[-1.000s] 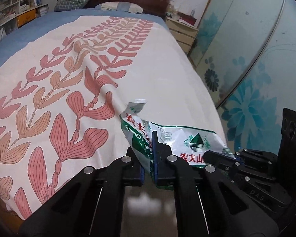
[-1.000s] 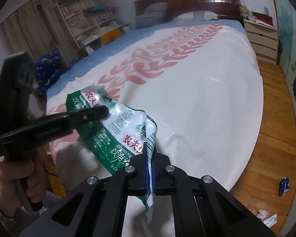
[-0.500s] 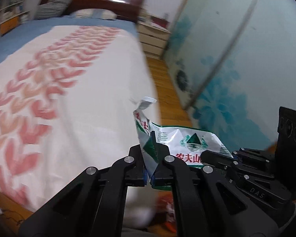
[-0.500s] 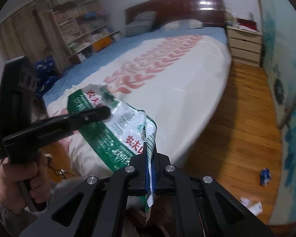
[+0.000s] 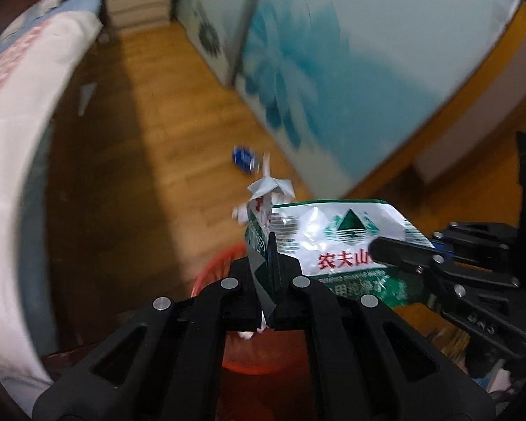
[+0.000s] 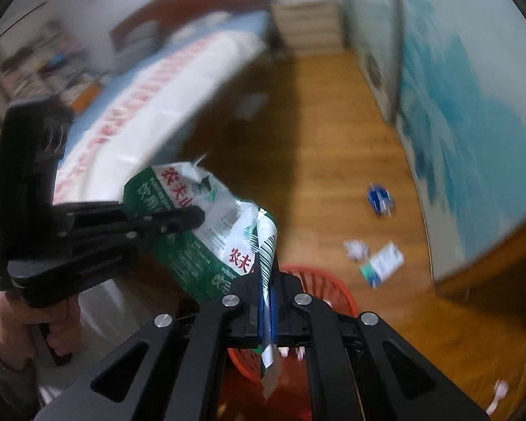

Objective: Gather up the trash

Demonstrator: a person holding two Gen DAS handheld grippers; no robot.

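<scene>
1. Left wrist view: wooden floor [image 5: 179, 105] and the blue-flowered wardrobe door [image 5: 333, 70] now fill the background. A second ago this view looked across the patterned bed [image 5: 7, 112], which has slid to the far left edge.
2. My left tongs [image 5: 268, 282] are clamped narrow on one edge of the green-and-white plastic wrapper [image 5: 336, 242]; my right tongs [image 5: 378, 249] grip its right side. A red basket [image 5: 224, 263] has come into view just below.
3. Right wrist view: floor again, with a blue scrap [image 6: 378, 198] and white litter [image 6: 382, 261] lying far right.
4. My right tongs [image 6: 266, 310] pinch the wrapper [image 6: 207, 231], my left tongs [image 6: 196, 215] hold its far end, above the basket [image 6: 319, 280]. I judge the drop is next; floor litter remains.
</scene>
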